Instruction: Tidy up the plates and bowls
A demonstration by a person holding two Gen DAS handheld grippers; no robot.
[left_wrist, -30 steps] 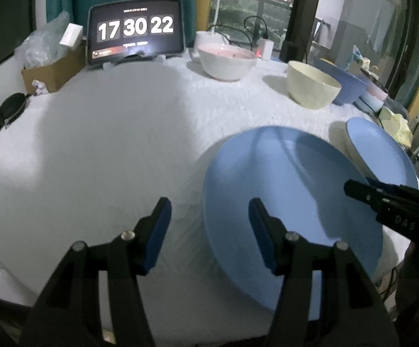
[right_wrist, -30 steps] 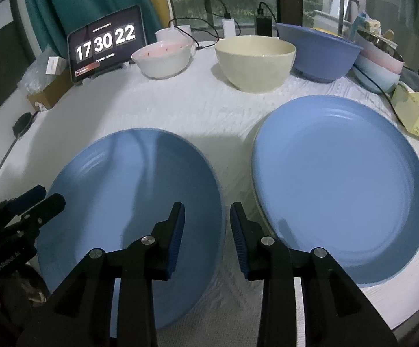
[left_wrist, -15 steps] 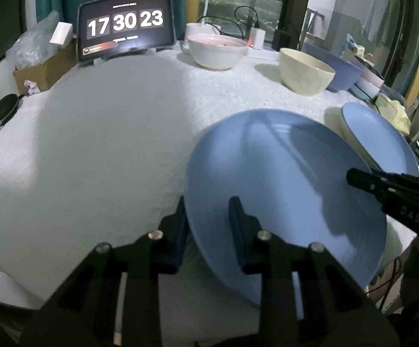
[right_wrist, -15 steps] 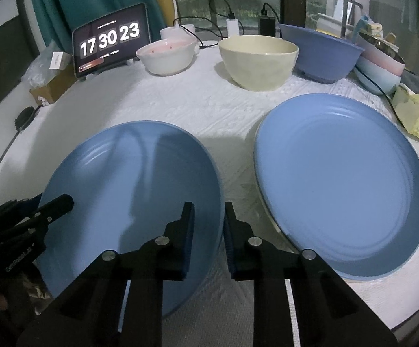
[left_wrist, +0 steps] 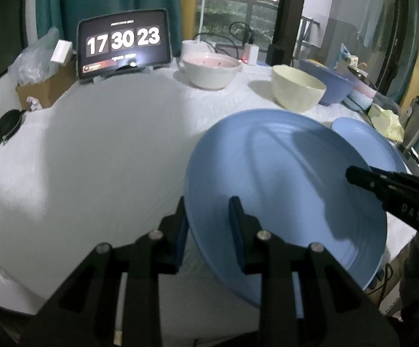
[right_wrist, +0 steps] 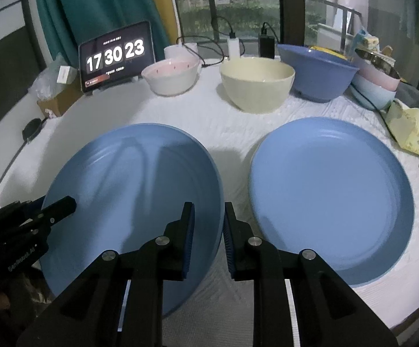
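A blue plate (right_wrist: 131,202) sits tilted at the near edge of the white worktop (left_wrist: 99,150), each side rim pinched between closed jaws: the left gripper (left_wrist: 209,231) on its left edge, the right gripper (right_wrist: 206,228) on its right. A second blue plate (right_wrist: 331,196) lies flat just beside it, to the right, likely the stacking spot.

The right gripper (right_wrist: 206,225) is clamped on the right rim of the near-left blue plate (right_wrist: 131,190), one finger above the rim and one below, while the left gripper (right_wrist: 47,212) grips the same plate's left rim. A second blue plate (right_wrist: 333,193) lies just to the right on the white tablecloth (right_wrist: 209,121). Farther back stand a white bowl (right_wrist: 170,76), a cream bowl (right_wrist: 257,84), a blue bowl (right_wrist: 316,72) and a clock tablet (right_wrist: 115,56).
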